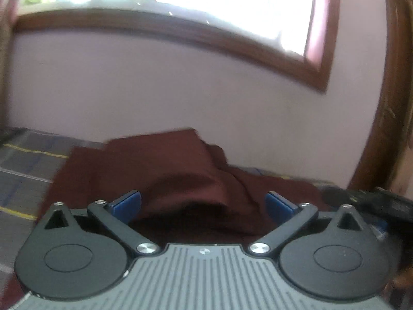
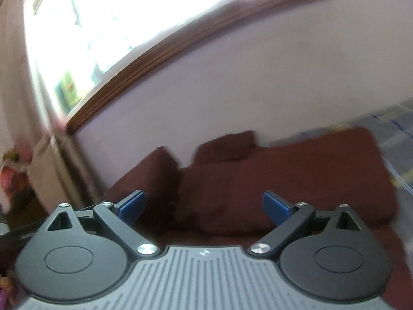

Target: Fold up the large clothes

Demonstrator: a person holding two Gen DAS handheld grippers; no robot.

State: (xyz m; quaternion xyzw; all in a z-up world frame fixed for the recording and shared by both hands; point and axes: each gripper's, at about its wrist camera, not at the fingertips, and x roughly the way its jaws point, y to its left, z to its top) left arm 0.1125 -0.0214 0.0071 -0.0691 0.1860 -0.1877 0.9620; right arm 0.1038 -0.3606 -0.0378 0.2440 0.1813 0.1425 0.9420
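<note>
A dark maroon garment (image 1: 165, 170) lies rumpled on a grey plaid bedsheet (image 1: 25, 165), against a pale wall. My left gripper (image 1: 204, 204) is open just above its near part, blue pads (image 1: 126, 204) wide apart and holding nothing. In the right wrist view the same maroon garment (image 2: 284, 178) lies partly folded, with raised corners near the wall. My right gripper (image 2: 204, 204) is open over its near edge, blue pads (image 2: 276, 206) apart and empty. Both views are blurred.
A wood-framed window (image 1: 180, 25) sits above the bed on the pale wall (image 1: 155, 90). A brown wooden post (image 1: 382, 103) stands at the right. A dark object (image 1: 374, 201) lies at the right of the bed. Colourful clutter (image 2: 10, 178) sits at far left.
</note>
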